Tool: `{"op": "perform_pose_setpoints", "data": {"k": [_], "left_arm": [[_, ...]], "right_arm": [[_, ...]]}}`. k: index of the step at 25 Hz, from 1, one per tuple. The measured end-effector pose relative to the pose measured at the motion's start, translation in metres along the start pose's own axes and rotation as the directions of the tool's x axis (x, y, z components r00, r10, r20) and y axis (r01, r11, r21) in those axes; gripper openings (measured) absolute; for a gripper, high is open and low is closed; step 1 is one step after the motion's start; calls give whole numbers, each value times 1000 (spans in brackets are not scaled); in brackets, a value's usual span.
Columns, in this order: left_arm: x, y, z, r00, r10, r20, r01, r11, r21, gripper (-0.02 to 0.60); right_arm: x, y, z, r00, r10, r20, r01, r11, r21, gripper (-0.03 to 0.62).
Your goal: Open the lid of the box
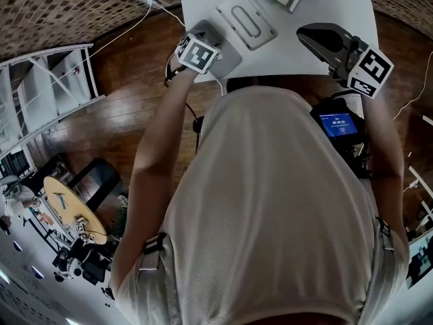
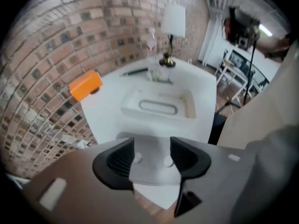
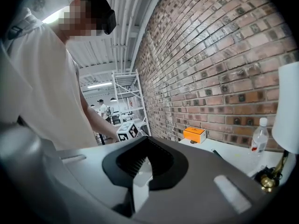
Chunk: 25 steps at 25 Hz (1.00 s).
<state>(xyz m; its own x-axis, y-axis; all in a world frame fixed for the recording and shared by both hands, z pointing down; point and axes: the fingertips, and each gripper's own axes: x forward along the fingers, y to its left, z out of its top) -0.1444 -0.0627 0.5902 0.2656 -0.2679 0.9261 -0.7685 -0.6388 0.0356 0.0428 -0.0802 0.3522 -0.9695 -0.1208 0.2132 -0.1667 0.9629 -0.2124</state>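
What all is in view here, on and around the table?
table: one, white, centre of scene
box: one, white, closed, table's middle
carton: one, orange, table's left edge
lamp: one, white shade, brass base, table's far end
bottle: one, clear, beside the lamp
pen: one, dark, near the bottle
rack: one, white, off to the left
person: one, white shirt, at table's near edge
left gripper: one, grey, black jaws open, empty, at table's near edge
right gripper: one, grey, black jaws shut, empty, table's right side
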Motion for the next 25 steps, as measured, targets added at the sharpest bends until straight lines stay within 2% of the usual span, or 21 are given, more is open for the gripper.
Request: {"op": "perform_pose_setpoints", "data": {"k": [2, 6, 8, 12, 15, 18, 20, 22, 25], "left_arm": [[-42, -6, 23, 983, 29, 181, -17, 998, -68, 196], [-96, -5, 45, 914, 104, 392, -48, 987, -152, 135], [-125, -8, 57, 859, 124, 496, -38, 983, -179, 117], [-184, -4, 86, 720, 143, 679, -19, 982, -187, 103], [-212, -3, 91, 641, 171, 749, -34, 980, -195, 58], [-229, -9, 85, 583, 189, 790, -61, 980, -190, 0], [-233, -11, 85, 543, 189, 818, -67, 981, -182, 0], [-236, -19, 82, 515, 182, 838, -65, 983, -174, 0], [-245, -25, 80, 493, 169, 854, -49, 985, -167, 0]], "right_arm": [[6, 0, 6, 1000, 22, 3, -22, 1000, -13, 2], [31, -9, 18, 997, 82, -5, -82, 996, -43, 2], [40, -7, 27, 994, 110, -9, -111, 992, -61, 2], [59, -2, 45, 988, 157, 1, -156, 984, -87, 2], [71, 8, 49, 983, 184, 10, -182, 978, -106, 2], [77, 22, 47, 981, 193, 7, -191, 974, -124, 2], [82, 21, 42, 980, 198, 7, -195, 972, -127, 2], [80, 26, 37, 980, 201, 7, -198, 971, -133, 2], [79, 35, 37, 980, 200, 9, -196, 969, -149, 0]]}}
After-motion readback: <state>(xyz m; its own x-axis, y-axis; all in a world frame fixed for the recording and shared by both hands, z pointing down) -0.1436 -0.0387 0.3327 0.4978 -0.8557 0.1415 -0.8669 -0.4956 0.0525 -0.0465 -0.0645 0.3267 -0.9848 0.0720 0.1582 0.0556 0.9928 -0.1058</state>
